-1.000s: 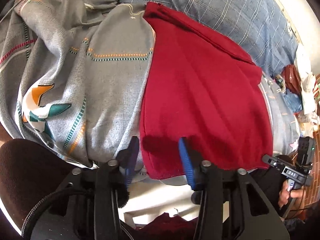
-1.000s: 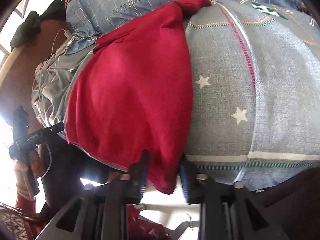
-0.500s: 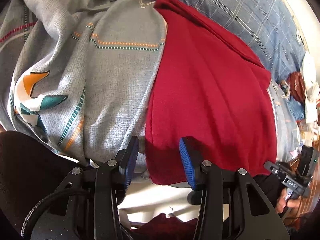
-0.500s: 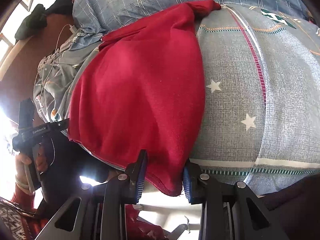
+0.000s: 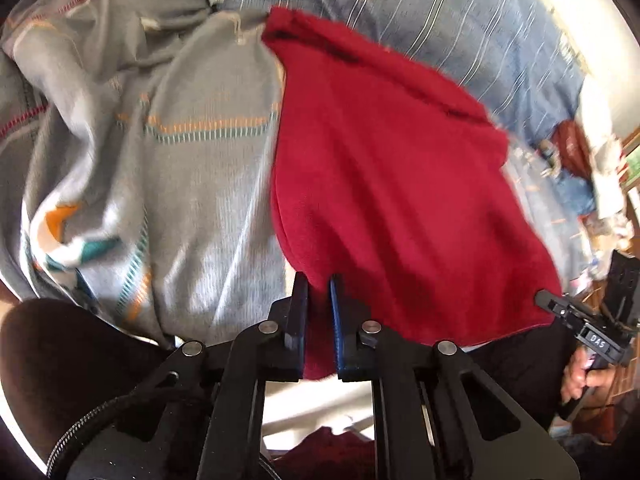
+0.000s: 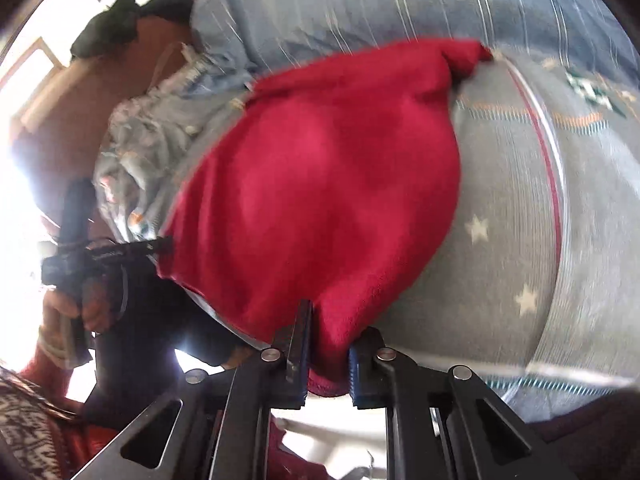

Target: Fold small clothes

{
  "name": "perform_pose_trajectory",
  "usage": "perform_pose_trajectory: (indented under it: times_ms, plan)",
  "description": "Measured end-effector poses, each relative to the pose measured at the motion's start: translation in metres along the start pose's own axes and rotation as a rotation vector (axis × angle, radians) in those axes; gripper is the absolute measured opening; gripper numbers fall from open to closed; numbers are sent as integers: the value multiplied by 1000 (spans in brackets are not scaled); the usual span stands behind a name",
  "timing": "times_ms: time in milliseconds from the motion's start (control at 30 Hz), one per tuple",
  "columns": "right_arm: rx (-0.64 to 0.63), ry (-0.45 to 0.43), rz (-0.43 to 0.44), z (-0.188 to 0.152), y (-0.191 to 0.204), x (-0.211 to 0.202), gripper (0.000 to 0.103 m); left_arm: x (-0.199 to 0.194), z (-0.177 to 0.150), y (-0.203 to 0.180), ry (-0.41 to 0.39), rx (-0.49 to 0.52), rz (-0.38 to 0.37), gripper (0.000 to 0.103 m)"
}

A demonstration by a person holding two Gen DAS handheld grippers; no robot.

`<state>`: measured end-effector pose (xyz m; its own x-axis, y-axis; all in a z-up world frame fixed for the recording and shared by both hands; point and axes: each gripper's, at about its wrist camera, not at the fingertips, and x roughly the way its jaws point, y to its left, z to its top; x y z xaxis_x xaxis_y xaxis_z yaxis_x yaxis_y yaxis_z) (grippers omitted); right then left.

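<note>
Both near corners of the soft red fleece garment (image 5: 400,184) now pinched: left gripper (image 5: 319,320) just closed on the hem at the lower centre of the left wrist view, right gripper (image 6: 328,344) just closed on the opposite corner at the lower centre of the right wrist view, red cloth bunched between the blue pads (image 6: 354,372) in each. Garment spread flat across the grey patterned bedcover with stars and striped bands (image 6: 520,240), far end reaching up toward the blue checked bedding (image 5: 440,20) at the top of both frames, near hem hanging just over the bed edge. Right gripper also visible at the right edge of the left wrist view, gripped by a hand (image 5: 584,376); left gripper likewise at the left edge of the right wrist view. Step in hand, by the look of it: lifting the near hem to carry it over to the far end for a first fold. Best done with both corners raised together and level, hem kept taut between the two grips so no sag forms in the middle, then swept away toward the upper part of the frame and laid edge on edge. Worth watching: fleece clinging to the bedcover and dragging it along, and thin bites slipping off under tension, so firm hold until the hem lies down
</note>
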<state>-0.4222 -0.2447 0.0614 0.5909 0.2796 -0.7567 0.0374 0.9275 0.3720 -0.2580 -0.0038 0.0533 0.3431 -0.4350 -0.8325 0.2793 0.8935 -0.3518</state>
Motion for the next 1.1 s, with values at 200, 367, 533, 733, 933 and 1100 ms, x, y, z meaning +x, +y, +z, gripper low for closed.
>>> perform_pose_trajectory:
  times_ms: [200, 367, 533, 733, 933, 1100]
  plan:
    - [28, -111, 81, 22, 11, -23, 13, -26, 22, -4, -101, 15, -11, 6]
    - [56, -168, 113, 35, 17, -30, 13, -27, 35, -12, -123, 40, 10, 6]
    - [49, -145, 96, 29, 18, -27, 13, -18, 24, -8, -70, 22, 2, 7]
    - [71, -45, 31, 5, -2, -7, 13, 3, -1, 0, 17, -11, 81, 28]
    - [130, 2, 22, -3, -22, 8, 13, 24, -14, -3, 55, 16, 157, 28]
    - [129, 6, 20, 0, -25, 11, 13, 22, -9, 5, 34, -37, 157, 35]
